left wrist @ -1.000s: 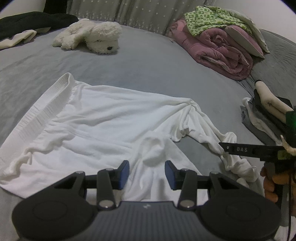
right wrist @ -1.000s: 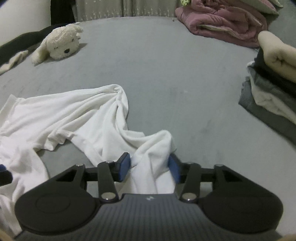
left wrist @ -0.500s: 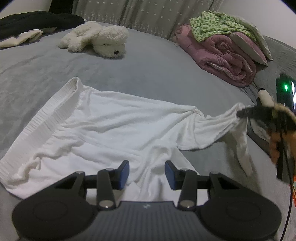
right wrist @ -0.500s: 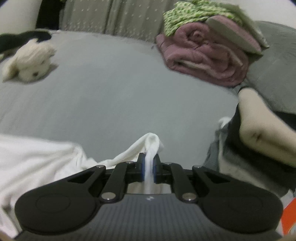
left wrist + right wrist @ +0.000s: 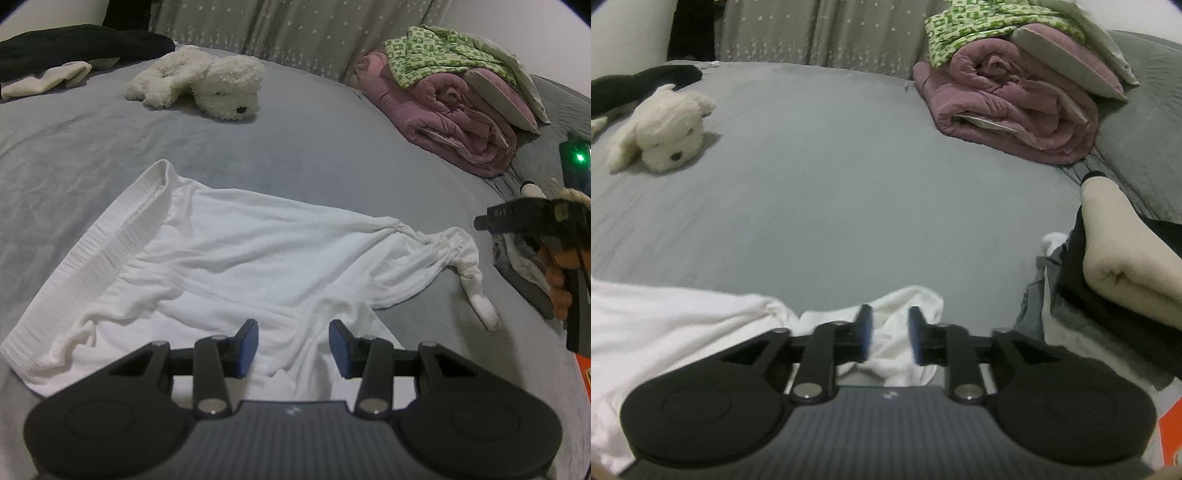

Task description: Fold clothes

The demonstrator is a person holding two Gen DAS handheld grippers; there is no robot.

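Bedding [image 5: 303, 155] in grey forms the work surface and carries every item in view. White garment [image 5: 236, 266] is the task item: it lies spread across the near half of the bed, ribbed waistband [image 5: 110, 236] at the left, body running rightward to a bunched, twisted leg end [image 5: 469, 266] at the right. Its long axis therefore runs left to right across both views.

Folded stack of clothes [image 5: 1126, 273] sits at the right edge of the bed, just beside that twisted end. Pink quilt bundle [image 5: 450, 122] and white plush dog [image 5: 207, 85] lie far back, well apart from the garment.

Left gripper [image 5: 292, 343] hovers over the garment's near edge, jaws parted, nothing pinched between the pads (cloth shows below the gap only).

Right gripper [image 5: 887, 332] has just been opening; its jaws stand apart with the leg end lying under and ahead of them, not clamped.

Judgement: the leg end still needs straightening along the long axis. The right gripper is the nearer one to it; the left is nearer the middle of the garment.
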